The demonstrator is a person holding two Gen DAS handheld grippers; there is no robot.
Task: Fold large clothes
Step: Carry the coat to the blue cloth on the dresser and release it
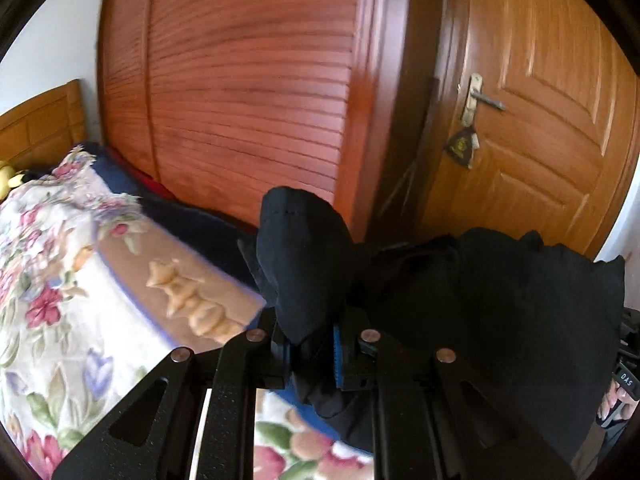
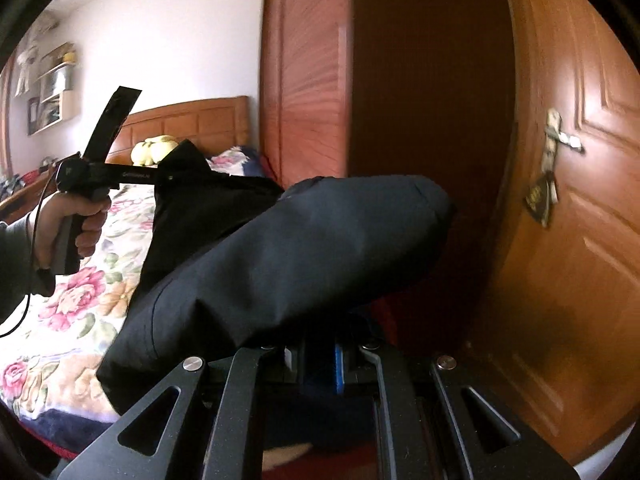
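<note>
Black padded fabric fills both sets of jaws. The left gripper (image 1: 310, 354) is clamped on a bunched corner of the dark, thick, quilted garment (image 1: 480, 300), a knob of cloth standing up above its blue-lined fingers (image 1: 337, 356). The right gripper (image 2: 314, 364) pinches another edge of the same garment (image 2: 300, 248), which bulges over its narrow jaws like a stuffed sleeve or hem.

Between the two grips the garment hangs in the air, held up off the floral quilted bedspread (image 1: 60, 280) and sagging toward it; no part that shows lies flat. In my judgement the folding has hardly begun: the piece is lifted and roughly stretched, but no crease or fold is visible, so laying it out and every fold are yet to come.

Only the right wrist view shows the person's left hand (image 2: 74, 224) around the other tool's handle at the far left, the span of cloth between both grips, the wooden headboard (image 2: 188, 120) and a wall shelf (image 2: 56, 92). The left wrist view gives the closer look at the louvred wooden wardrobe door (image 1: 248, 92) and the bedspread's near edge. Both show the panelled room door (image 1: 540, 140).
</note>
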